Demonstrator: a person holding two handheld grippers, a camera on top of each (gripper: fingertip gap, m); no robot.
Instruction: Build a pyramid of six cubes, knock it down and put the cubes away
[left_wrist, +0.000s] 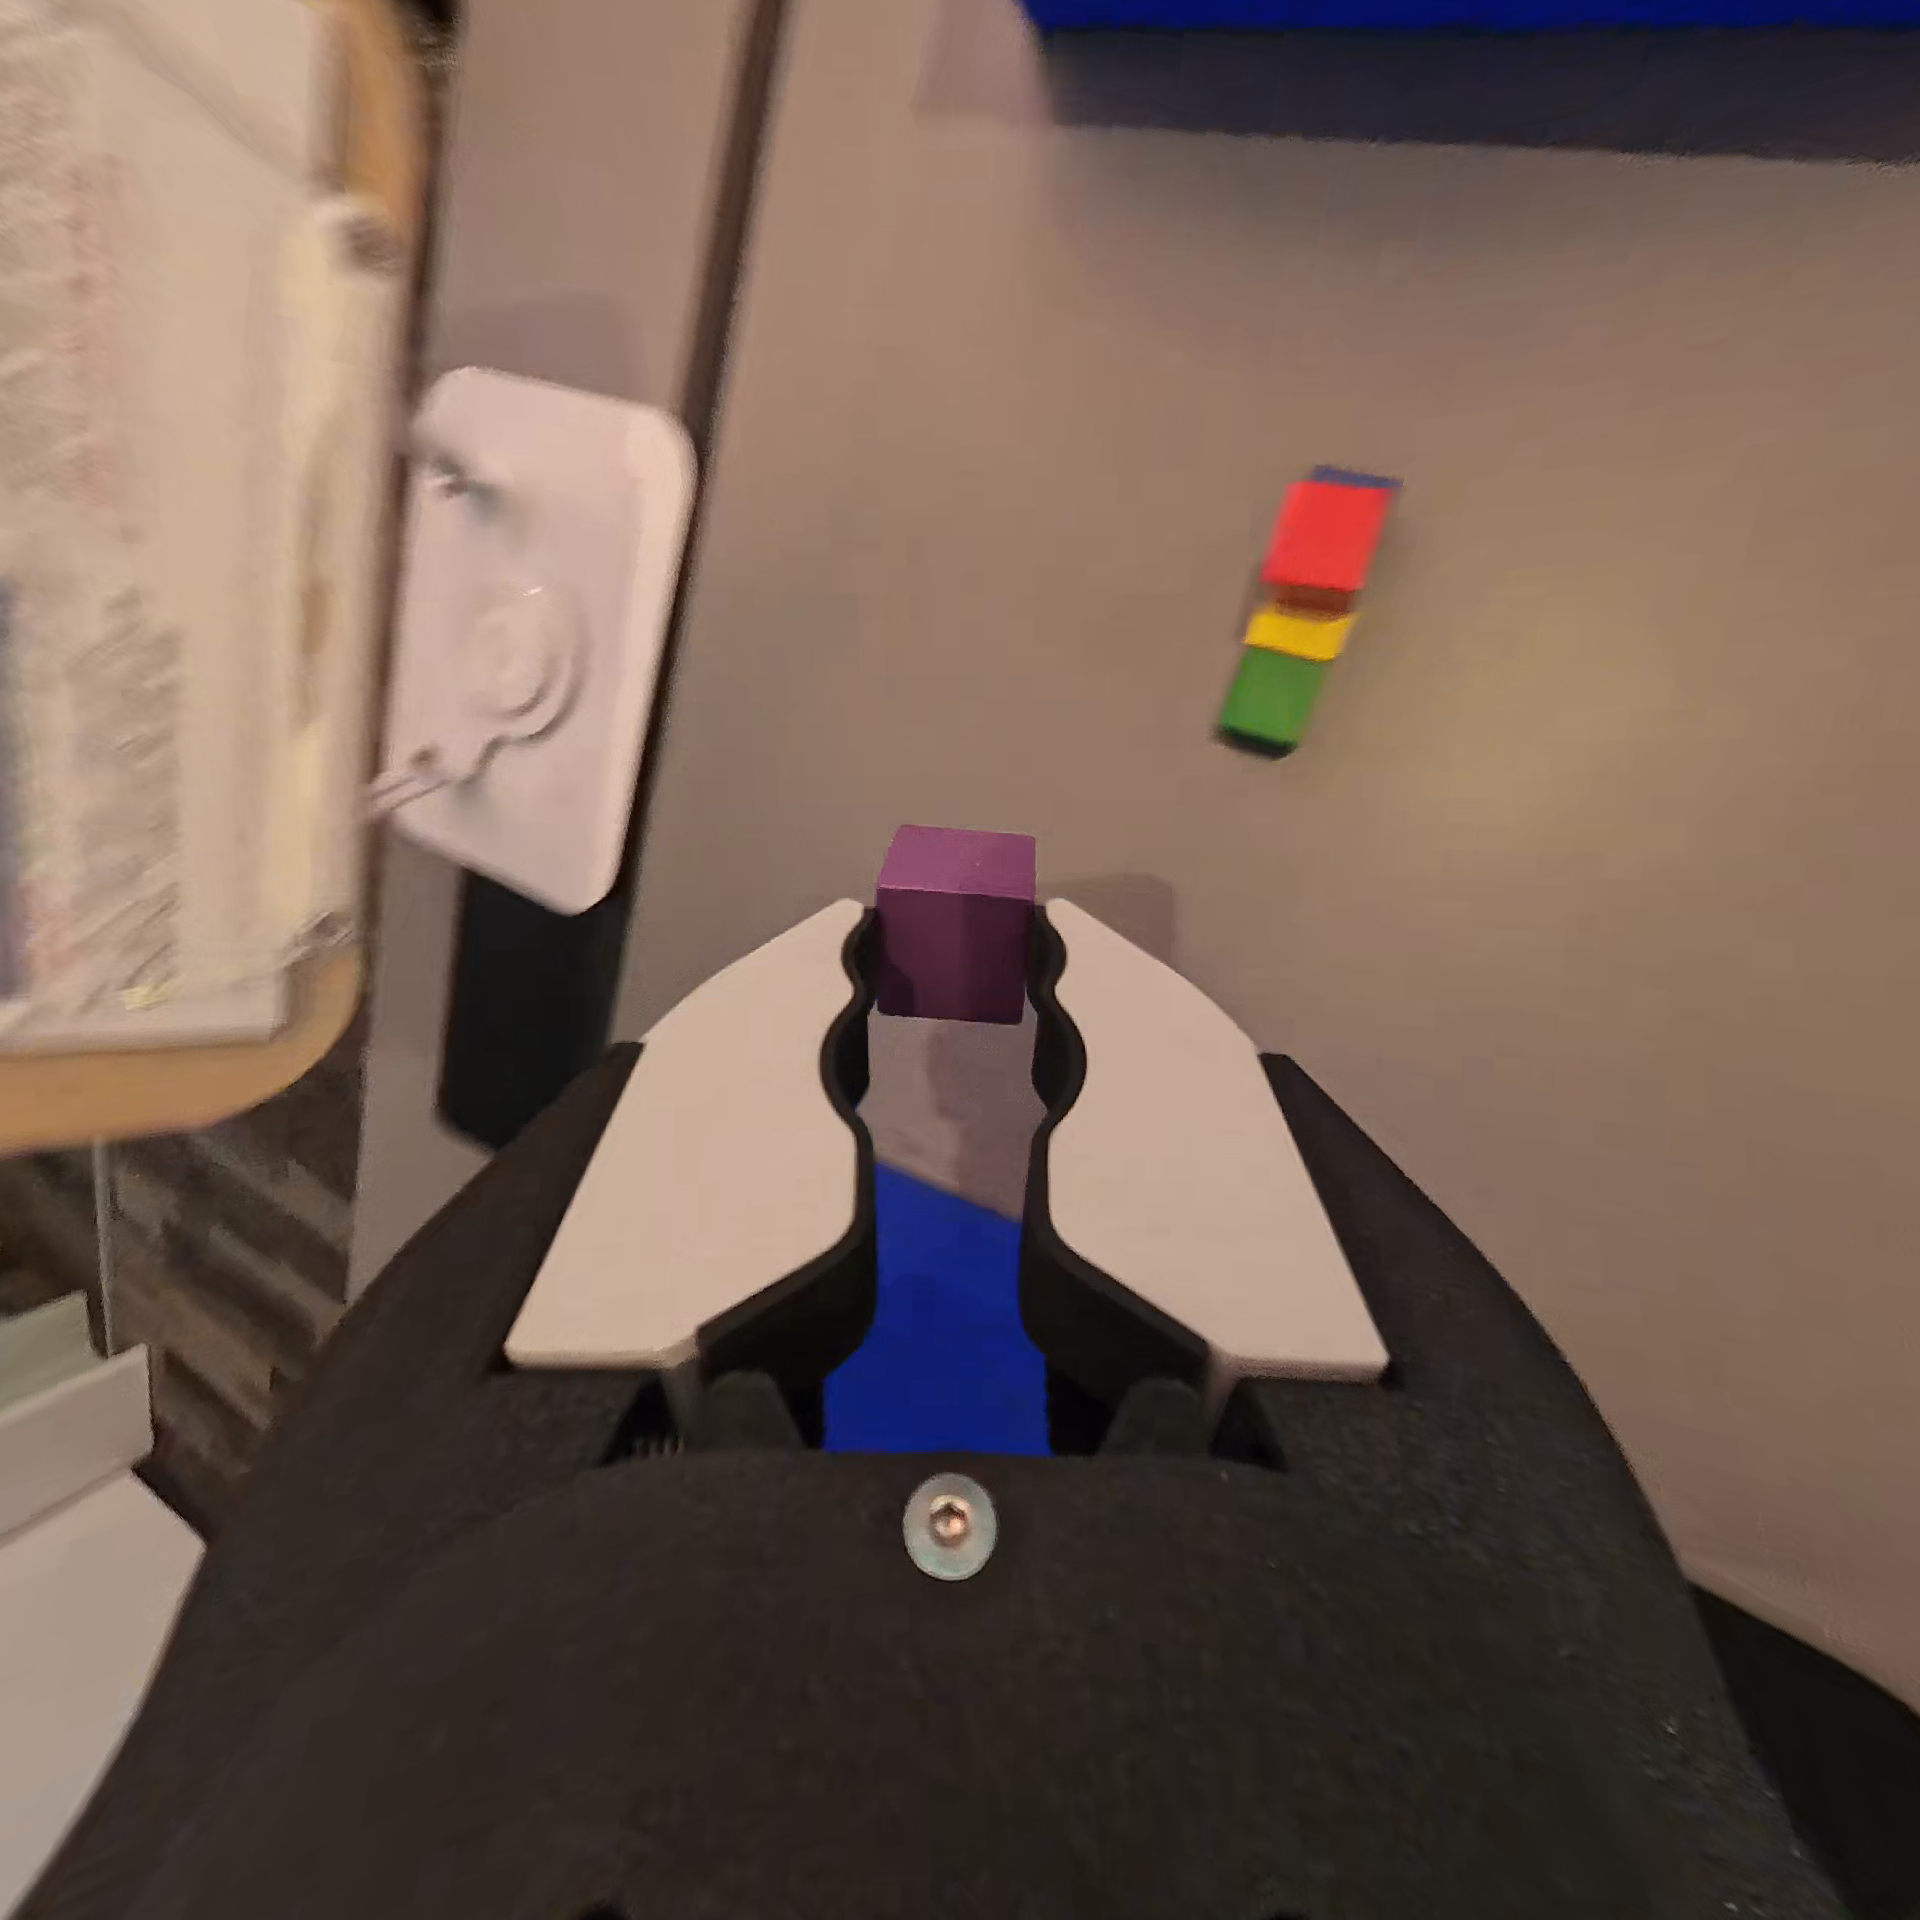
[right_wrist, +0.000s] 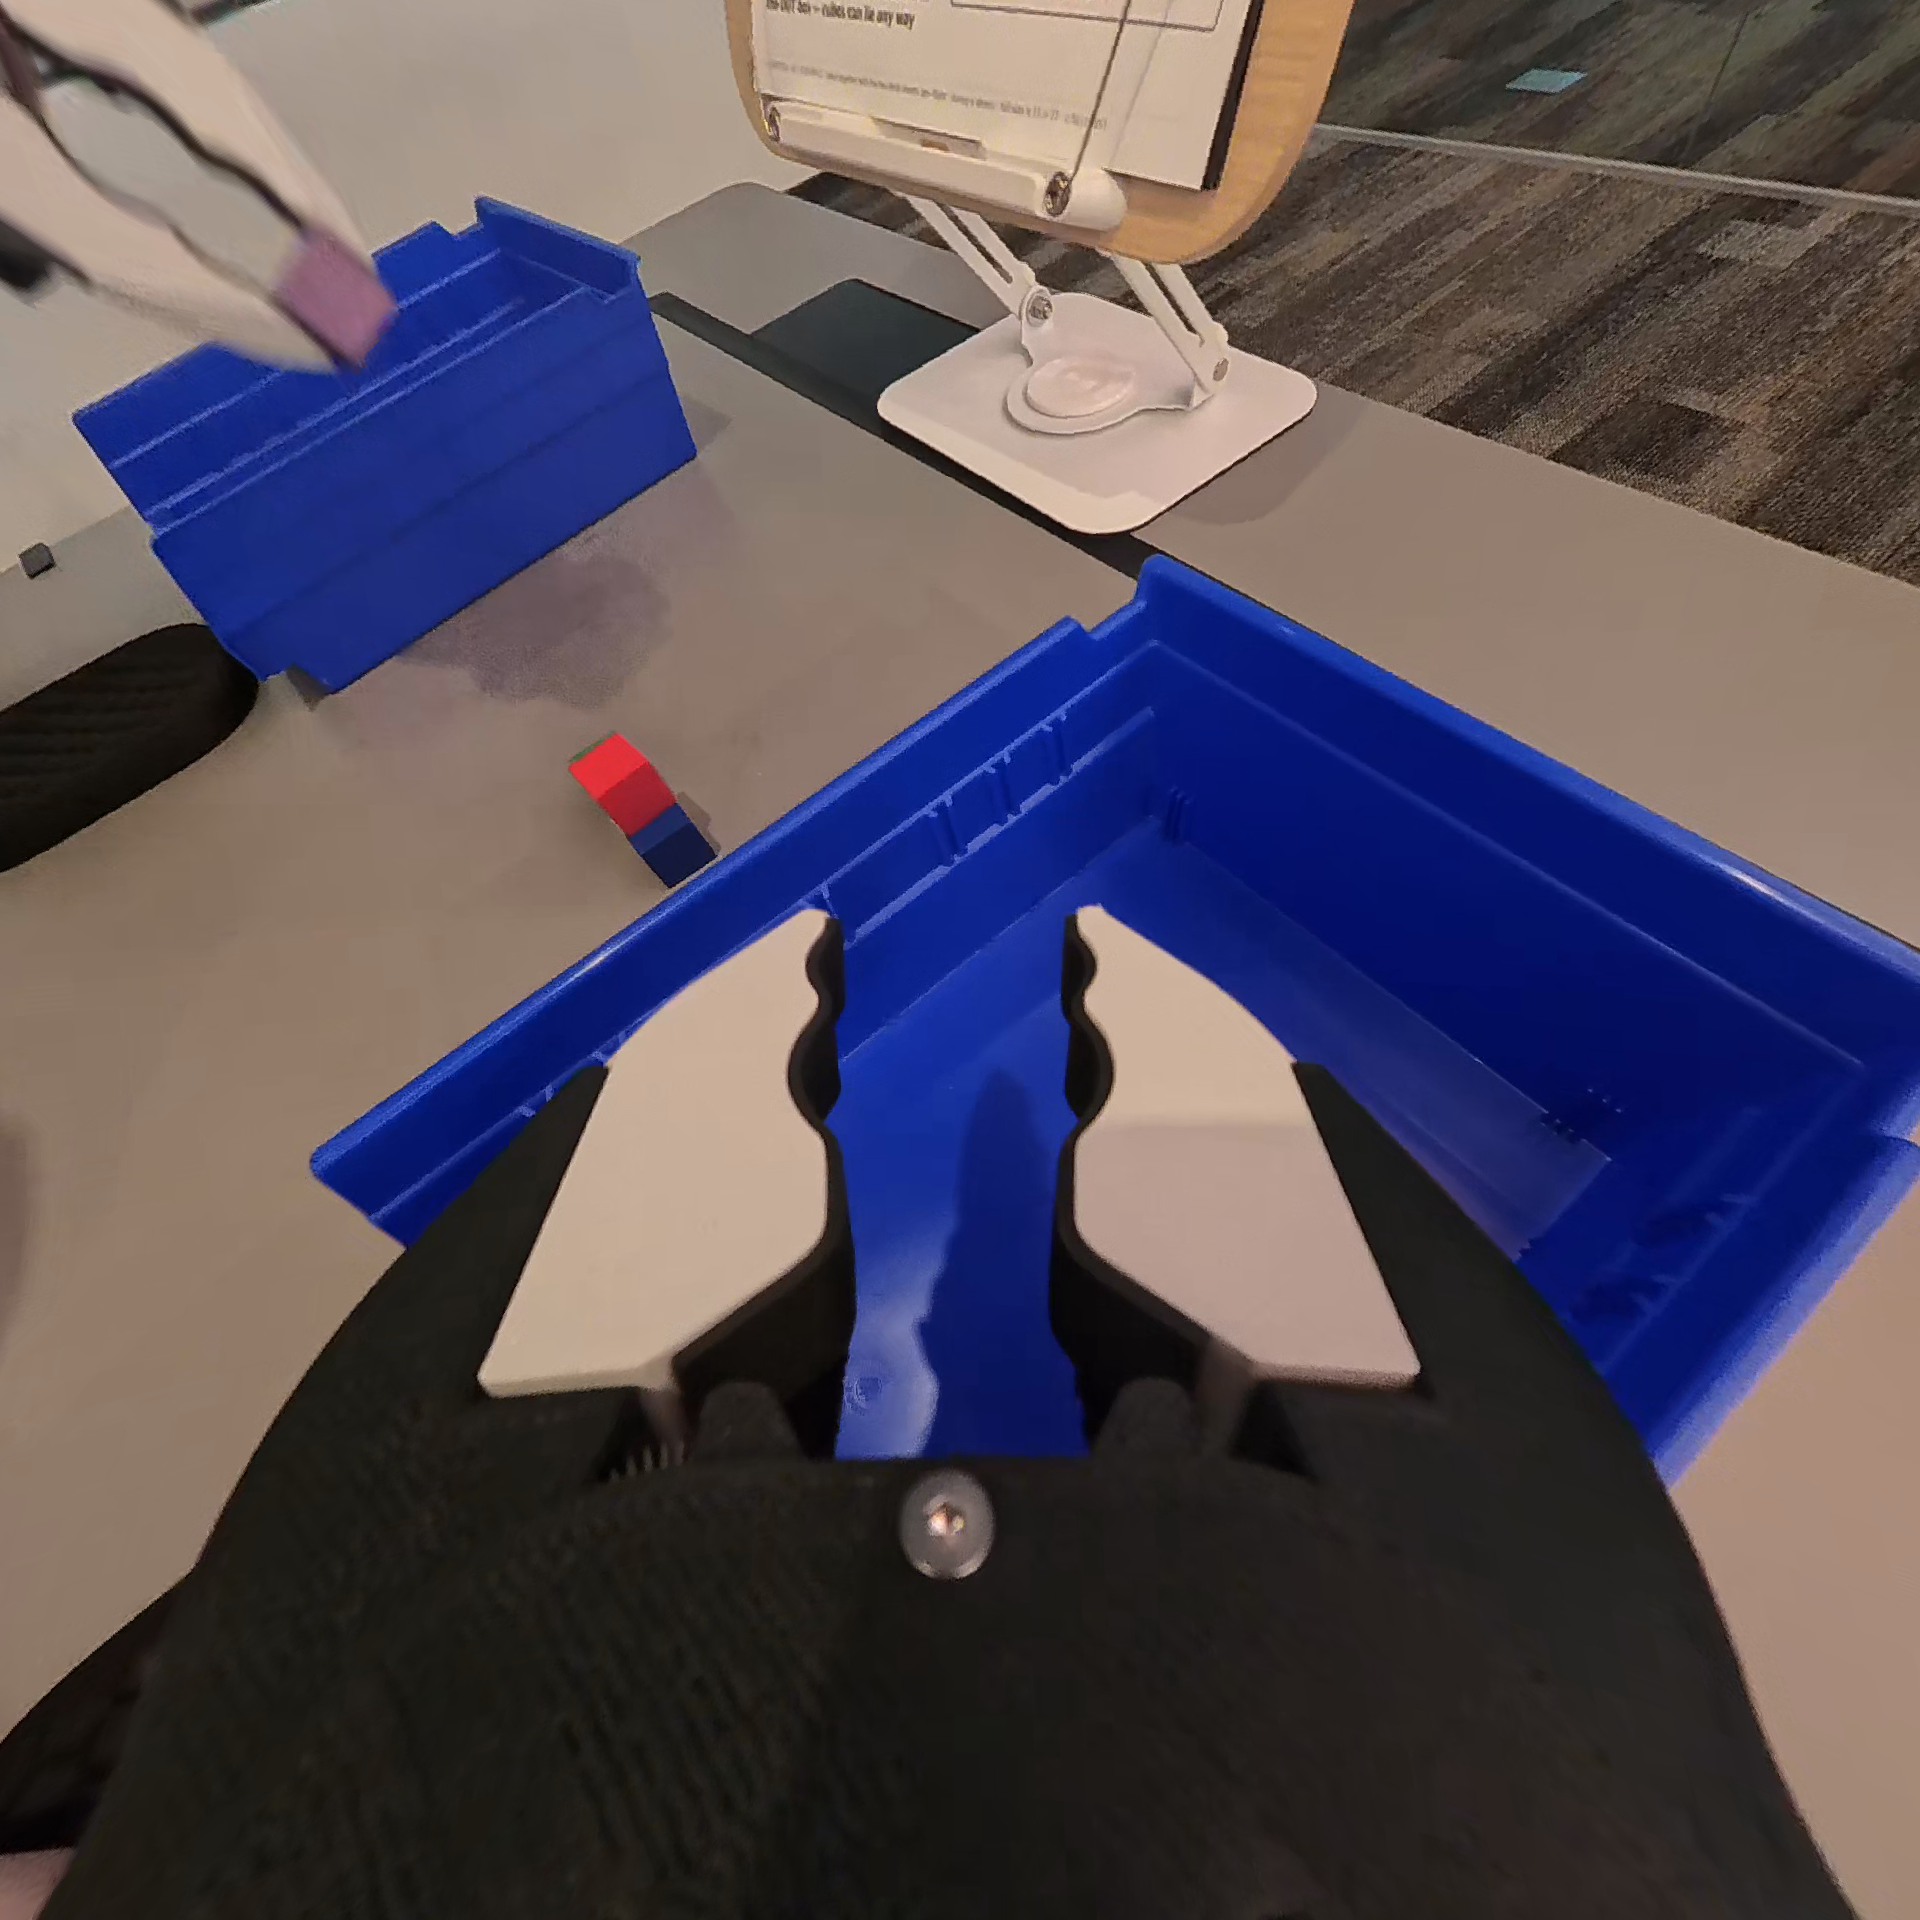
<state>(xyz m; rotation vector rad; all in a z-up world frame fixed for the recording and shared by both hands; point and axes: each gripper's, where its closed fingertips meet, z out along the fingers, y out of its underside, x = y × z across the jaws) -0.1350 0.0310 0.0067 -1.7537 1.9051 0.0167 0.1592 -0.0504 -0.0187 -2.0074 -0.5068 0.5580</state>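
My left gripper (left_wrist: 954, 920) is shut on a purple cube (left_wrist: 956, 883) and holds it above the grey table (left_wrist: 1558, 935). A short row of cubes stands on the table to the right: green (left_wrist: 1273, 698), yellow (left_wrist: 1299, 634) and blue (left_wrist: 1351, 478), with a red cube (left_wrist: 1328, 535) that appears to sit on top. My right gripper (right_wrist: 945, 935) is open and empty above the near blue bin (right_wrist: 727, 904). In the right wrist view the left gripper (right_wrist: 301, 270) with the purple cube (right_wrist: 338, 296) is blurred above the far blue bin (right_wrist: 395, 447); the red (right_wrist: 620, 779) and blue (right_wrist: 675, 842) cubes stand between the bins.
A white stand (right_wrist: 1091, 405) with a wood-backed paper board (right_wrist: 1039, 83) is at the table's far edge; it also shows in the left wrist view (left_wrist: 530, 644). Patterned carpet (right_wrist: 1610, 260) lies beyond the table. A black sleeve (right_wrist: 104, 727) rests at the left. The tips of one gripper are about 30 cm away from the tips of the other.
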